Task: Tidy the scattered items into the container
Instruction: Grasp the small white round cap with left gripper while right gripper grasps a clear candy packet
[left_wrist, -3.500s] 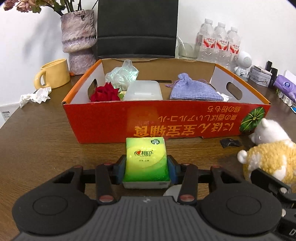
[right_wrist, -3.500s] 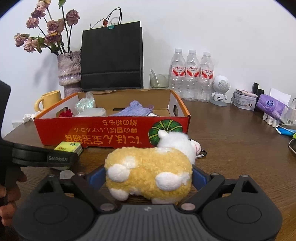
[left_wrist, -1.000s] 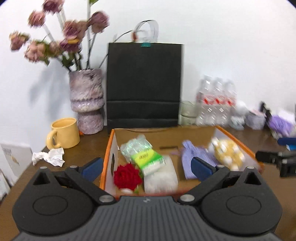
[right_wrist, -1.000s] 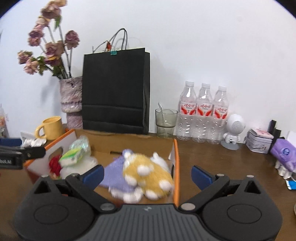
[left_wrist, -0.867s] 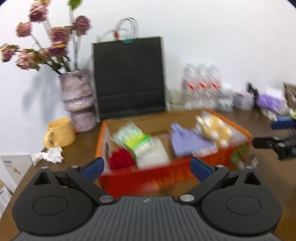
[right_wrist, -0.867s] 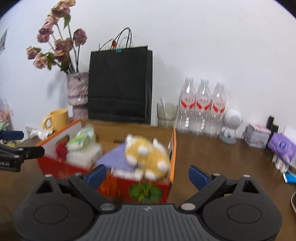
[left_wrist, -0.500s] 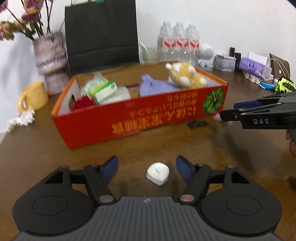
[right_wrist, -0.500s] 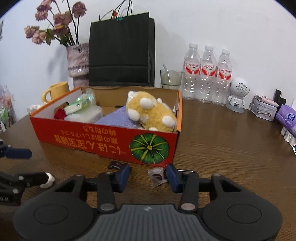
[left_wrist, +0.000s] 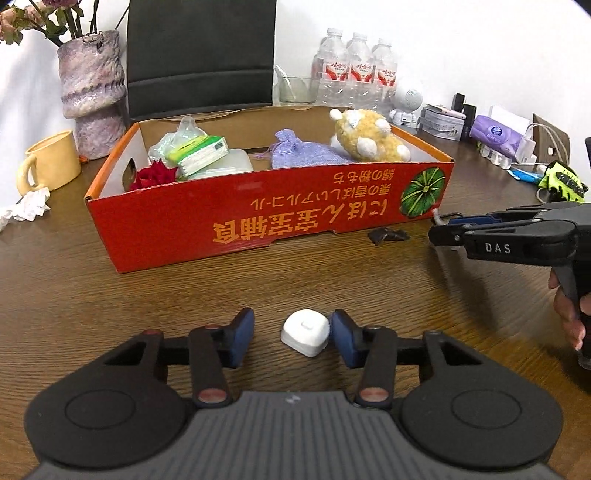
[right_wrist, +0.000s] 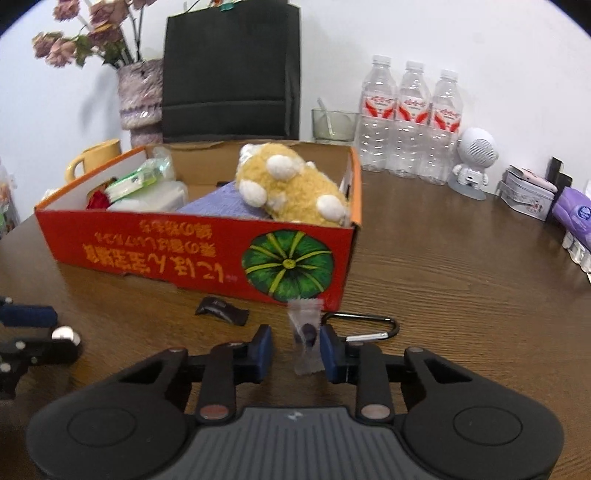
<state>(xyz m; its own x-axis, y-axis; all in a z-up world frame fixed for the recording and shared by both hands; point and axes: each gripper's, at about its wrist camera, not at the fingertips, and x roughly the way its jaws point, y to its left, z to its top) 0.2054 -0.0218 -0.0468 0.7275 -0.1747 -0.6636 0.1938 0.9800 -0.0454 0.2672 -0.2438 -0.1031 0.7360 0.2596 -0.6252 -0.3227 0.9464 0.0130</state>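
Observation:
A small white case (left_wrist: 306, 331) lies on the wooden table between the fingers of my left gripper (left_wrist: 291, 338). Its jaws are closing: the right pad is at the case, the left pad stands apart. In the right wrist view a small clear packet (right_wrist: 306, 334) stands between the closing jaws of my right gripper (right_wrist: 295, 350), close to the right pad with a gap on the left. Behind both stands the red cardboard box (left_wrist: 258, 225), holding a yellow plush toy (left_wrist: 365, 136), a purple pouch (left_wrist: 299, 151), a green tissue pack (left_wrist: 197, 151) and a red rose (left_wrist: 153, 175).
A small black piece (right_wrist: 221, 311) and a carabiner (right_wrist: 369, 325) lie in front of the box. A yellow mug (left_wrist: 51, 162), crumpled tissue (left_wrist: 26, 208), vase (left_wrist: 92, 96), black bag (left_wrist: 199, 55) and water bottles (right_wrist: 410, 118) stand around it. A hand (left_wrist: 569, 310) holds the right gripper.
The tissue pack and the plush toy went from my grippers into the box. Both grippers then sank to the table in front of it and their jaws narrowed around the white case and the packet.

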